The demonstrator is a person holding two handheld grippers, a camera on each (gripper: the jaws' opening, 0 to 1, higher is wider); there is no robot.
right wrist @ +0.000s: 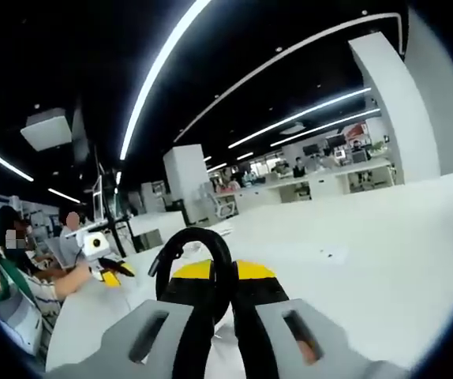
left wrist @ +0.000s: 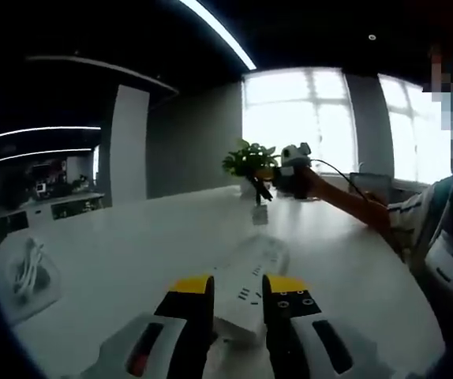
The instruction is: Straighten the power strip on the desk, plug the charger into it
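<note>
A white power strip (left wrist: 263, 256) lies on the pale desk (left wrist: 132, 253), running away from me. Its near end sits between the yellow-tipped jaws of my left gripper (left wrist: 238, 284), which is shut on it. A person's hand holds my right gripper (left wrist: 261, 193) above the desk beyond the strip, with a small pale block (left wrist: 260, 215) just under its jaws. In the right gripper view, the right gripper (right wrist: 223, 272) is shut on a looped black cable (right wrist: 189, 237). The left gripper (right wrist: 114, 273) shows low at the left, down on the desk.
A coiled white cable (left wrist: 28, 268) rests in a white tray (left wrist: 13, 304) at the desk's left edge. A green plant (left wrist: 248, 159) stands at the far side by the bright windows. A person (left wrist: 447, 253) sits at the right edge. An open office stretches behind.
</note>
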